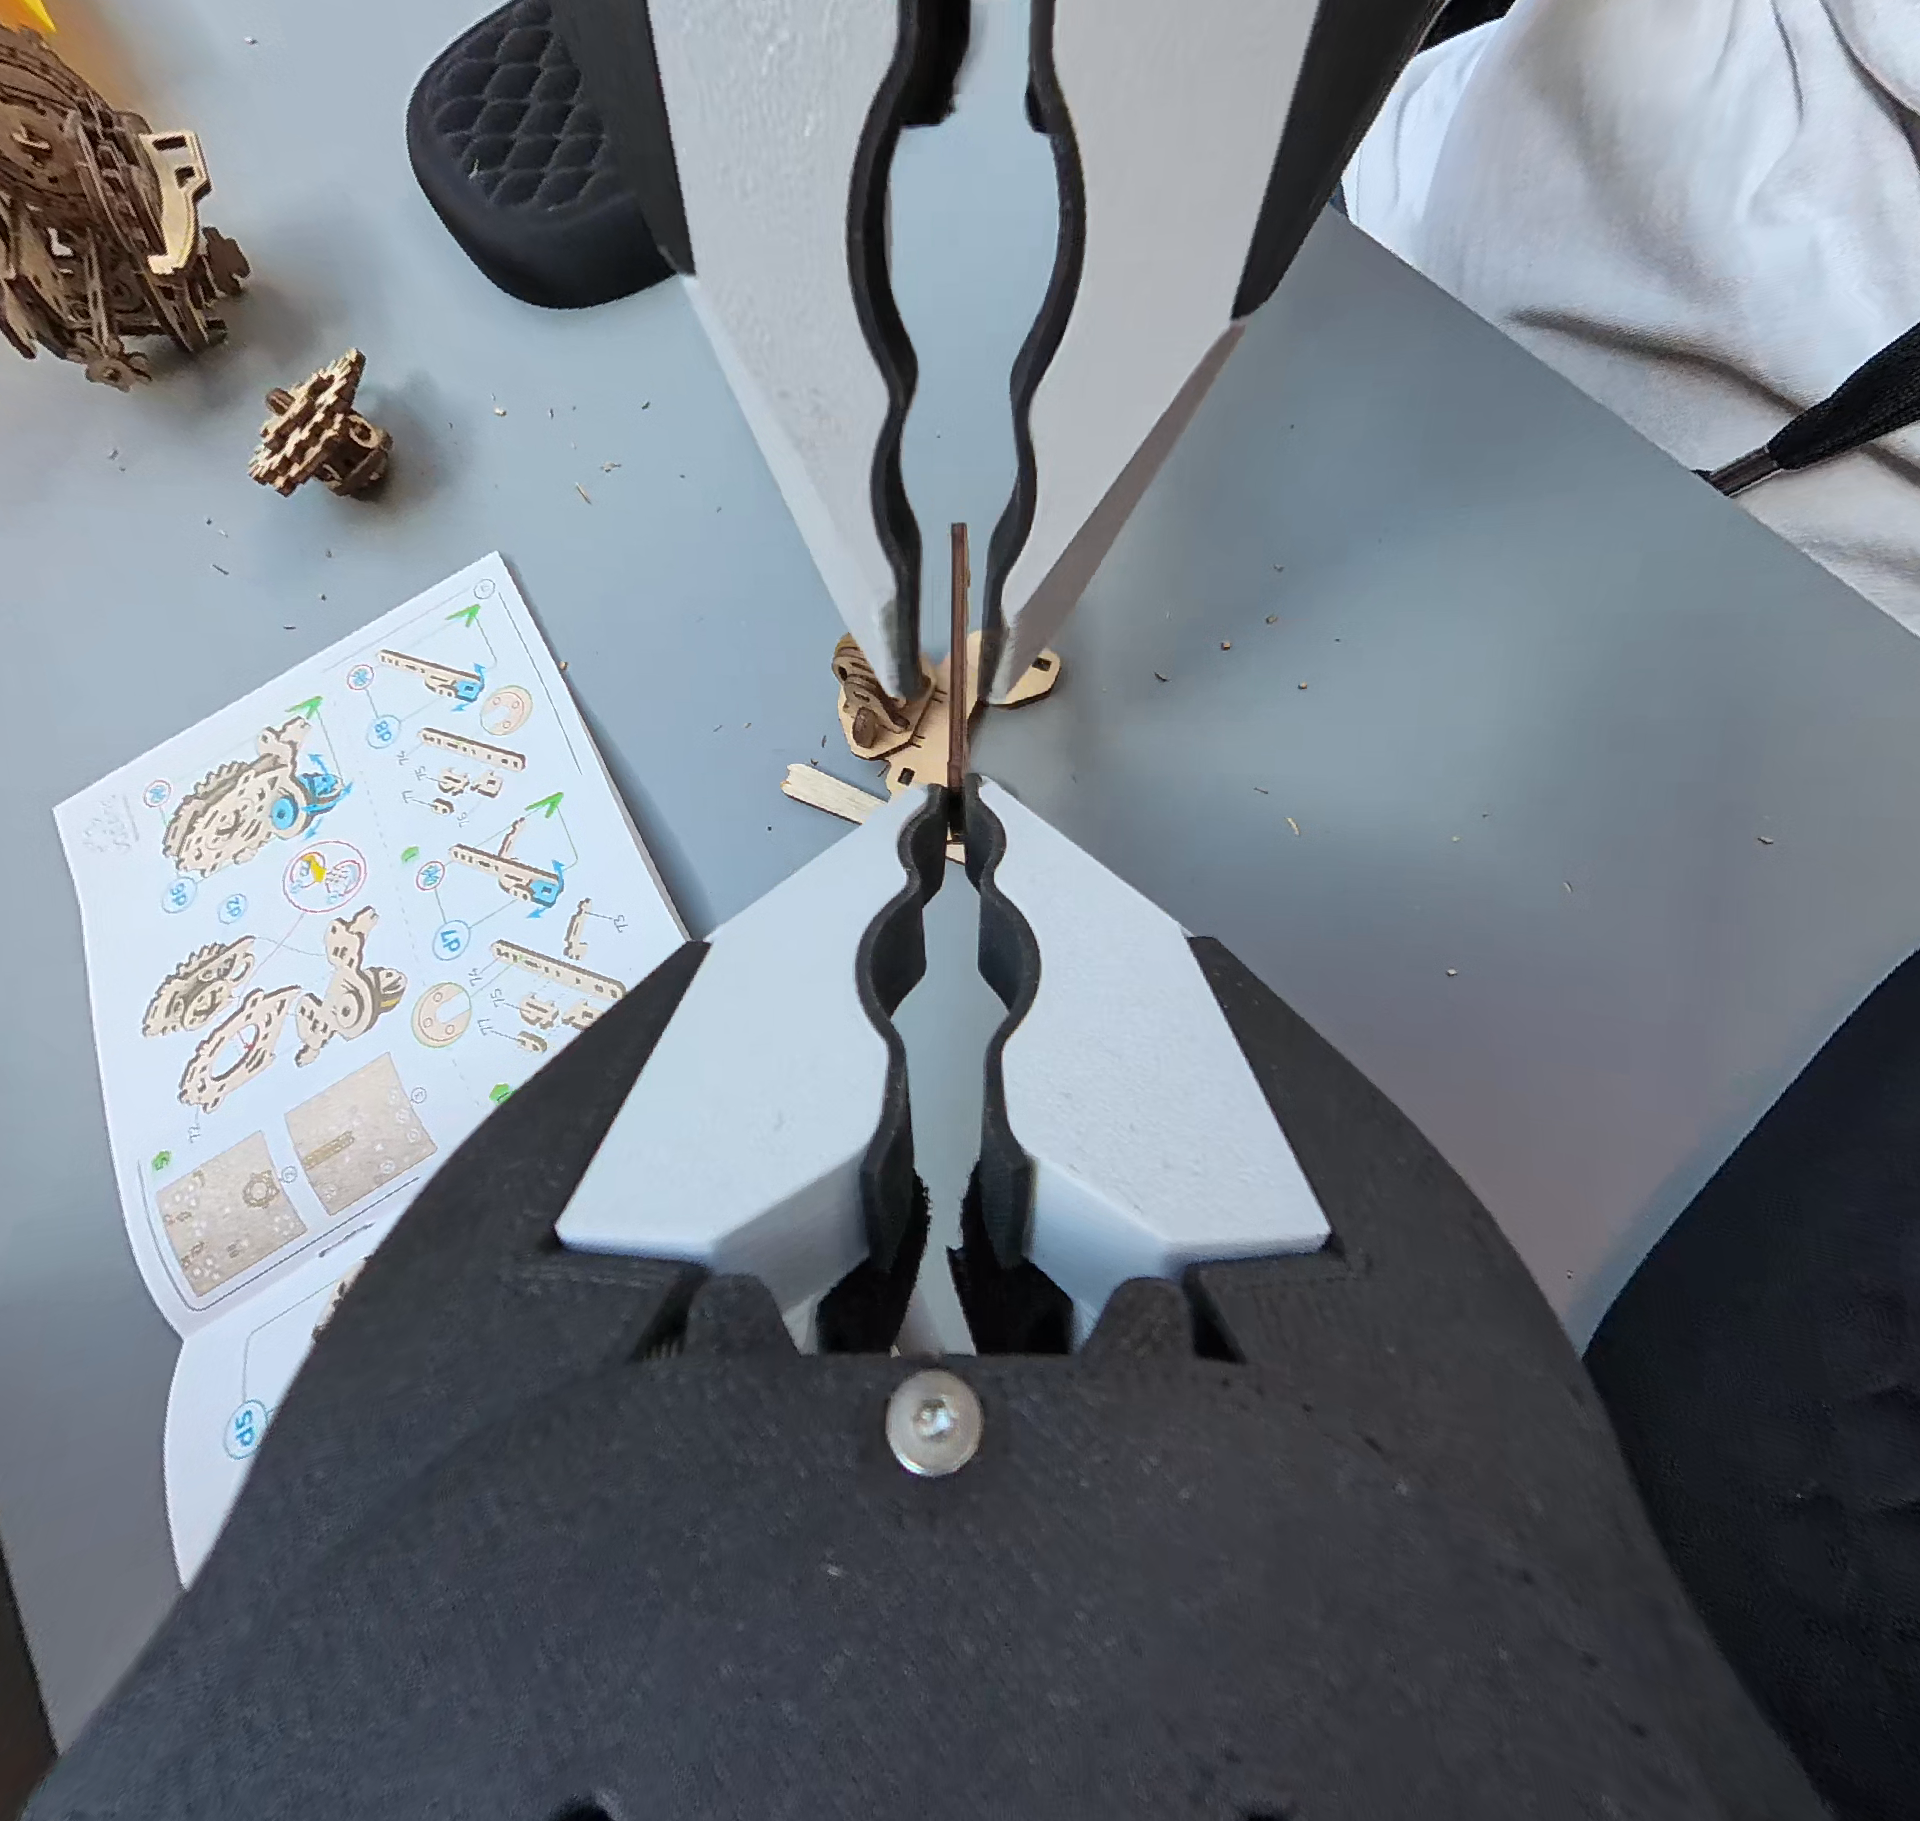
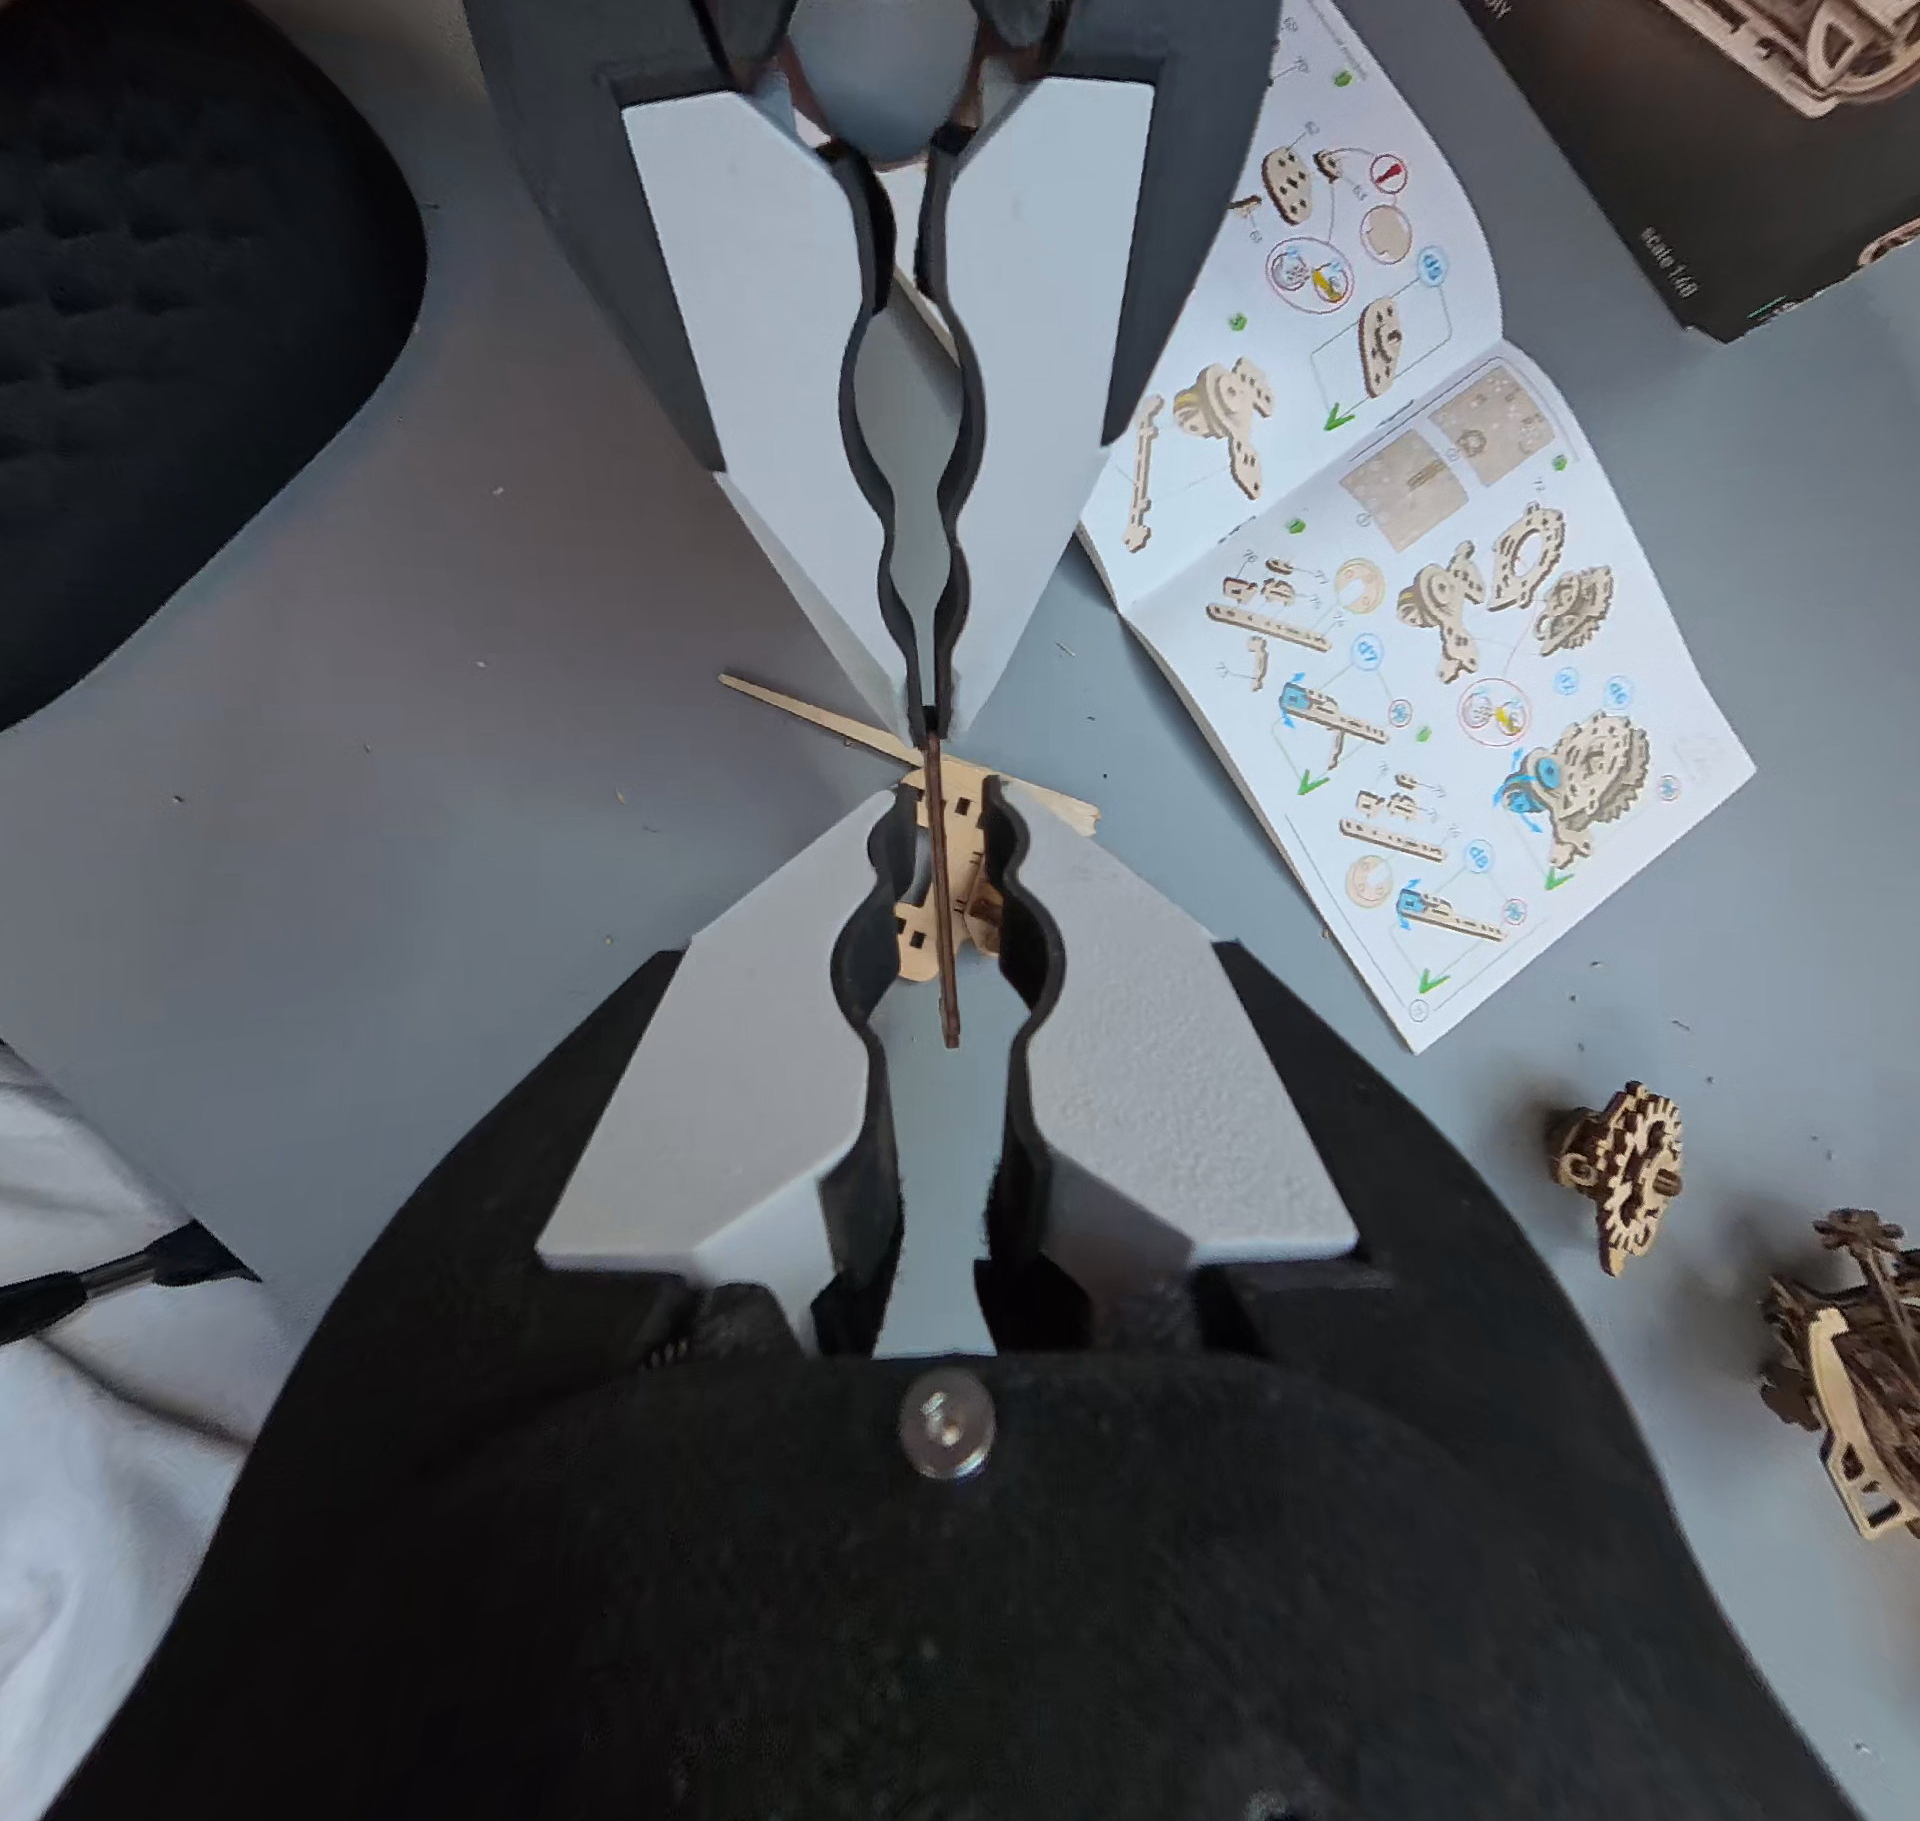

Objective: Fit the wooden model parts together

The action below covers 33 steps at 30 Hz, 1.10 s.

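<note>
The left hand-held gripper [image 1: 954, 803] pinches one end of a thin dark wooden strip [image 1: 957, 649], whose long axis runs straight into the parted, empty fingertips of the right hand-held gripper [image 2: 948, 815], above pale plywood parts [image 2: 925, 924] on the grey tabletop [image 1: 1403, 732]. The instruction booklet [image 2: 1455, 628] and kit box [image 2: 1662, 109] carry print, not quoted.

Bright, even light; sharp; fisheye edges.
</note>
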### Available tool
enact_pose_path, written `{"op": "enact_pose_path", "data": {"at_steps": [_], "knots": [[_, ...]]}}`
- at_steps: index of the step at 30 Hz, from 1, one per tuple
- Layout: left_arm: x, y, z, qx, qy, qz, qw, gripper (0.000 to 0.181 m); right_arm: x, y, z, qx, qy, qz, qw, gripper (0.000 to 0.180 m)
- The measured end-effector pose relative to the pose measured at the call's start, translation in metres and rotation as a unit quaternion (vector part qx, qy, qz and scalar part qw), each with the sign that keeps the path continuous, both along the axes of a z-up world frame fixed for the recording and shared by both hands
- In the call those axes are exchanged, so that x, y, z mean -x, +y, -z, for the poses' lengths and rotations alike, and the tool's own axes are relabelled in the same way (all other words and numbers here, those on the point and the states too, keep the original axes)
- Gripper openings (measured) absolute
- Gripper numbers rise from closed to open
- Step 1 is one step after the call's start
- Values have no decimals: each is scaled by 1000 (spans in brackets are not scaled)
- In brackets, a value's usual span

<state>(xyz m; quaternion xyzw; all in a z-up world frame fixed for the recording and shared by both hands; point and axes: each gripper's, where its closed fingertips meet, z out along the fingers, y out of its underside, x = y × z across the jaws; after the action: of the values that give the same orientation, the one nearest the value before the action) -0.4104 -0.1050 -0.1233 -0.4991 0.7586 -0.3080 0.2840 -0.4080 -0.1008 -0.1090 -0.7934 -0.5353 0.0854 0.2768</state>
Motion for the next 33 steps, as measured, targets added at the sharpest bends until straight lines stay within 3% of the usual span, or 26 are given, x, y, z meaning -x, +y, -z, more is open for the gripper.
{"op": "enact_pose_path", "data": {"at_steps": [3, 9, 21, 26, 28, 33], "knots": [[1, -1, -1, 1, -3, 3, 1000, 0, -5, 0, 8, 15, -15, 0, 1000, 19], [0, -4, -8, 5, -17, 11, 1000, 0, -4, -7, 16, 59, 17, -9, 998, 2], [-1, -8, 1, -1, 6, 19, 1000, 0, -3, -12, 21, 85, 14, 3, 996, 2], [-3, 9, 4, 12, 13, -34, 999, 3, -10, 0, 23, 98, 27, 72, 992, 2], [3, 15, 13, 35, 39, -53, 997, 15, -12, 3, 25, 111, 34, 102, 988, 1], [12, 12, 38, 92, 107, -60, 988, 12, -15, 5, 30, 123, 37, 144, 981, 1]]}}
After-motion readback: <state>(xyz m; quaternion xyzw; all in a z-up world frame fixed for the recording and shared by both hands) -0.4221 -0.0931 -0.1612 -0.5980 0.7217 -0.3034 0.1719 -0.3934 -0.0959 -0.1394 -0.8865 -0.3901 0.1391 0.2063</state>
